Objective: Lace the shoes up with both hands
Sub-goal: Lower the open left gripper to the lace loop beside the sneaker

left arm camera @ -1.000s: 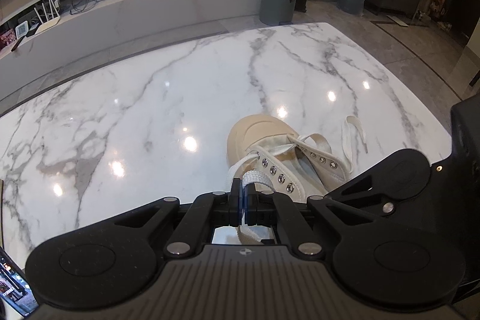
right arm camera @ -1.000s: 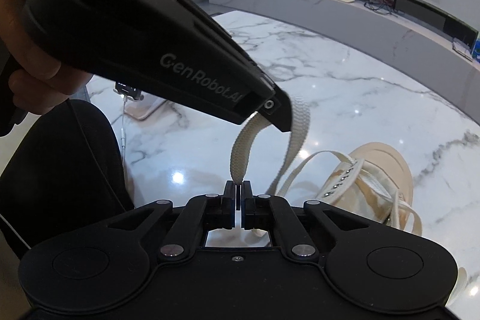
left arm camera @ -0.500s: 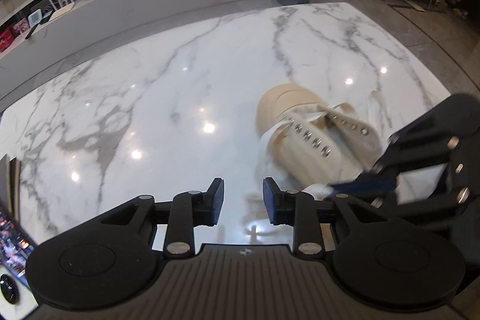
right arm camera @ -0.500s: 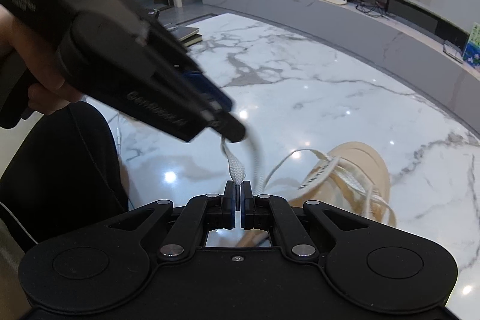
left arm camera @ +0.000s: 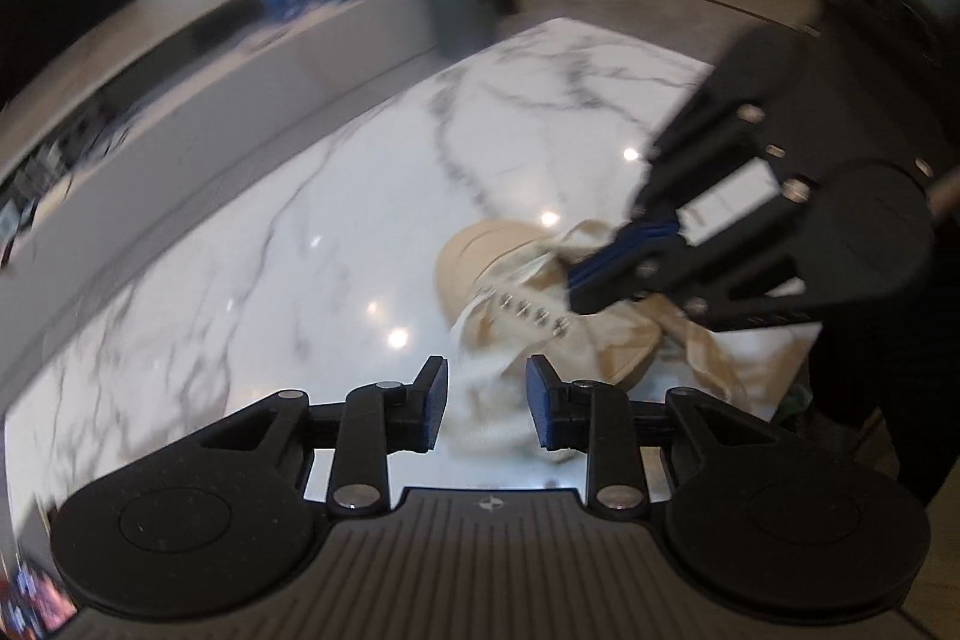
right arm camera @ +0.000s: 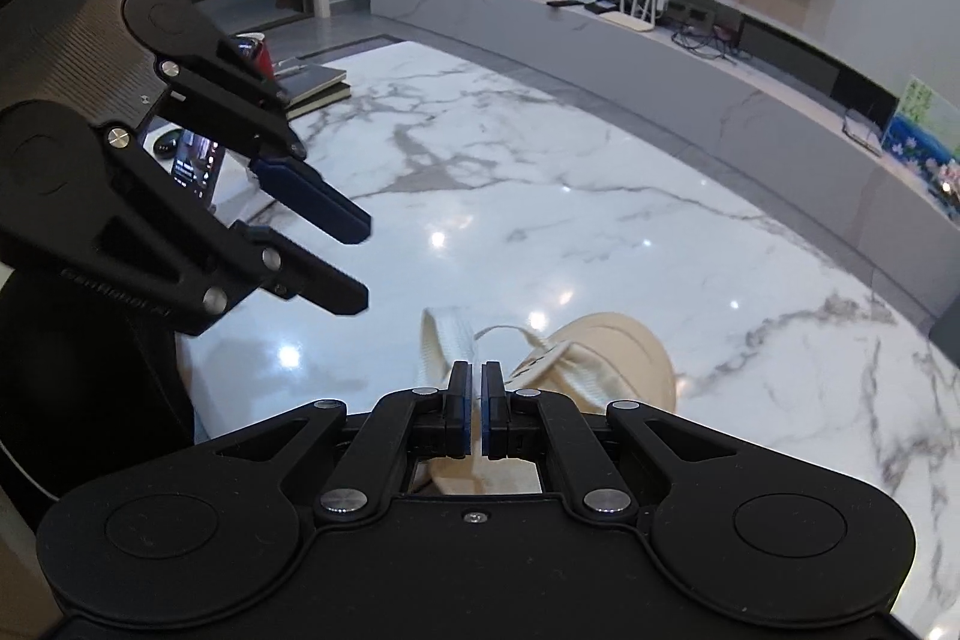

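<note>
A cream canvas shoe (left arm camera: 540,292) with a tan rubber toe and metal eyelets lies on the white marble table (left arm camera: 300,232); it also shows in the right wrist view (right arm camera: 606,358). My left gripper (left arm camera: 485,403) is open and empty, its jaws wide apart just in front of the shoe; it shows at the left of the right wrist view (right arm camera: 360,262). My right gripper (right arm camera: 476,400) is shut on the flat white lace (right arm camera: 441,346), right above the shoe. In the blurred left wrist view it (left arm camera: 606,256) hangs over the eyelets.
Books (right arm camera: 312,91), a phone on a stand (right arm camera: 192,166) and a small round device (right arm camera: 165,145) sit at the table's far left edge. A grey counter (right arm camera: 690,58) with routers and décor runs behind the table. The person's dark clothing (left arm camera: 888,400) borders the near side.
My left gripper let go of the lace, opened wide and swung away to the left. My right gripper kept hold of the lace and dropped down close to the shoe.
</note>
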Tool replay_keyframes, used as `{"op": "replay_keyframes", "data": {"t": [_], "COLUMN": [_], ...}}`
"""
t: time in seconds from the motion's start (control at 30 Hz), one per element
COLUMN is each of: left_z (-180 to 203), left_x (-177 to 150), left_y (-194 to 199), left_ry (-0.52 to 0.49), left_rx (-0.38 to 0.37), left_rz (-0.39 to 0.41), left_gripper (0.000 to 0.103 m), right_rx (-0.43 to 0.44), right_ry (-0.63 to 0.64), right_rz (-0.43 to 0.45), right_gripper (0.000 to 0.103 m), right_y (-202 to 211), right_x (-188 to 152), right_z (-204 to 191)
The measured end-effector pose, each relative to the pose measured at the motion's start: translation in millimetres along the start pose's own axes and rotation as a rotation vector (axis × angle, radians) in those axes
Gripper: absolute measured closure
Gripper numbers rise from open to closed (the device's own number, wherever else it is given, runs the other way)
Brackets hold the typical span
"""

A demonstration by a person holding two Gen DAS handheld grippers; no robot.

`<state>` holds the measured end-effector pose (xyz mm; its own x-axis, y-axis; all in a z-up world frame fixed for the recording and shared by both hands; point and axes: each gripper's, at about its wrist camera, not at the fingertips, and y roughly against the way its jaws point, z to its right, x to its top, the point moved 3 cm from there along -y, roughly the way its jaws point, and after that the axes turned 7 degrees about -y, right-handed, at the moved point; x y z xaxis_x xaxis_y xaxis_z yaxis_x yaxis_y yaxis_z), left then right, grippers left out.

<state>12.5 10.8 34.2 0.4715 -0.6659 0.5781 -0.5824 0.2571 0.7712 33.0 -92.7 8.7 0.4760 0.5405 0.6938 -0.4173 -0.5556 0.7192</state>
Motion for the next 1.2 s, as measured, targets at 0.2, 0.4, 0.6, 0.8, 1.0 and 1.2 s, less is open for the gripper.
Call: {"op": "replay_keyframes", "data": {"t": [0.2,0.4,0.6,0.8,1.0,1.2], "left_z": [14.3,11.3,4.8,15.9,31.1,33.8], "left_x": [13.0,12.6,-3.5,-19.2,-32.7,-39.5], "left_y": [-6.3,-10.4,-4.6,-11.5,-33.3,-51.8], "left_ry": [-0.154,-0.159,-0.153,-0.198,-0.286,-0.306], "left_rx": [0.010,0.005,-0.016,-0.070,-0.098,-0.107], "left_rz": [0.053,0.061,0.035,-0.012,-0.063,-0.087], "left_gripper": [0.076,0.076,0.076,0.076,0.076,0.076], "right_rx": [-0.006,-0.032,-0.014,-0.008,0.004,0.012], "right_ry": [0.057,0.068,0.050,0.040,0.000,-0.051], "right_rz": [-0.004,-0.012,-0.023,-0.048,-0.065,-0.063], "right_gripper": [0.101,0.101,0.101,0.099,0.093,0.093], "right_y": [4.7,4.0,2.9,-1.3,-3.1,1.3], "right_x": [10.1,10.8,6.4,-2.2,-12.3,-19.8], "right_z": [8.6,15.6,15.4,13.1,8.7,9.0]}}
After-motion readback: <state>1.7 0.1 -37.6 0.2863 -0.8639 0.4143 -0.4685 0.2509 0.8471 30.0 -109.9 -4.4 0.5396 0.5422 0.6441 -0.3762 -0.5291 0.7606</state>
